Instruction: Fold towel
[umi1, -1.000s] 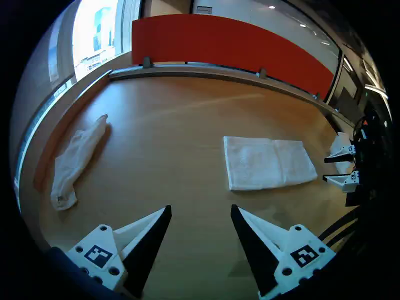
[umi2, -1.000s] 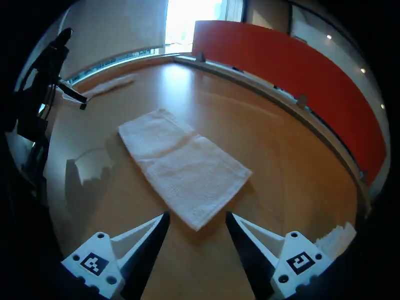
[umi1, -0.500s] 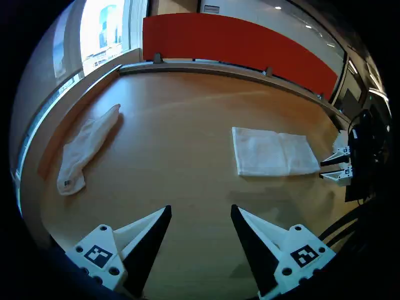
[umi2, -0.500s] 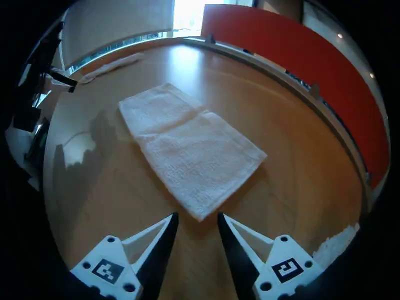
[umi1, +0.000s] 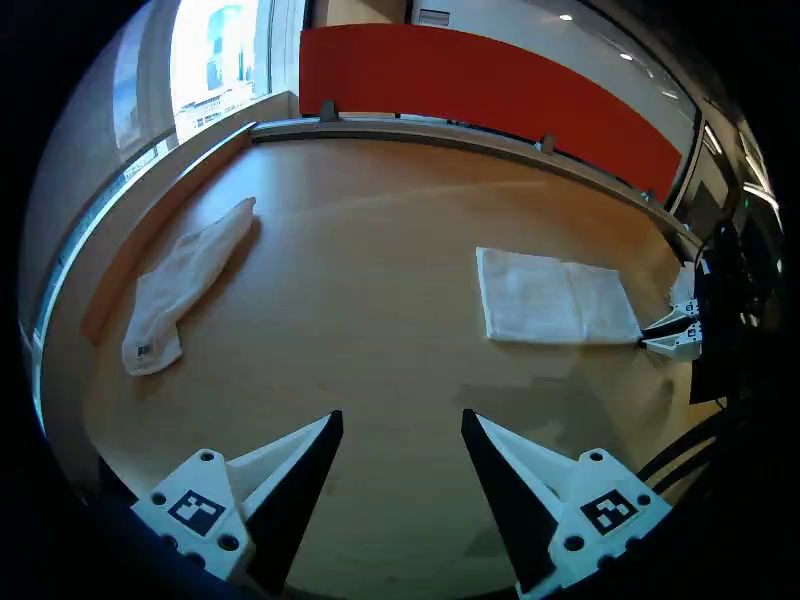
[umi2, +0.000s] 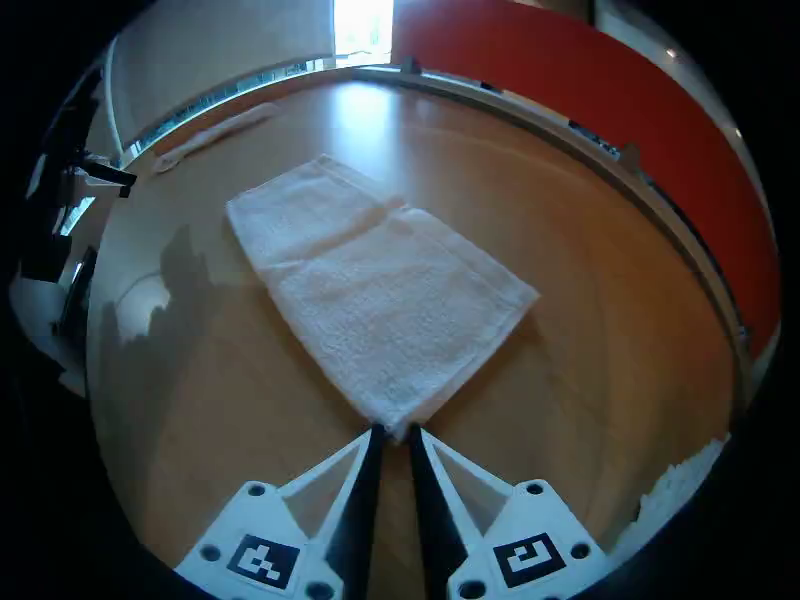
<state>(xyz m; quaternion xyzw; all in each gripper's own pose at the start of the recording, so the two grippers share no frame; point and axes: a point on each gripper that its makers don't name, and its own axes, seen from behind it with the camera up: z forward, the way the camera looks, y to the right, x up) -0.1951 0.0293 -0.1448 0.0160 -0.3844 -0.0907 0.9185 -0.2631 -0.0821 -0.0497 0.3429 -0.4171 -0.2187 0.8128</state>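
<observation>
A white towel (umi2: 375, 290), folded into a flat rectangle, lies on the wooden table (umi2: 560, 400); it also lies at the right in the left gripper view (umi1: 555, 308). My right gripper (umi2: 397, 438) has its fingers drawn close on the towel's near corner, which sits between the tips. The left gripper view has that gripper (umi1: 668, 335) at the towel's right end. My left gripper (umi1: 400, 440) hovers open over bare wood, well short of the towel, with nothing between its fingers.
A second white towel (umi1: 185, 285), loosely rolled, lies by the table's left edge near the window. More white cloth (umi2: 680, 490) sits at the near right. An orange partition (umi1: 480, 80) and a metal rail line the table's far side.
My right gripper moved forward to the folded towel's near corner and its fingers closed from wide open onto it. The left gripper drew back slightly, still open.
</observation>
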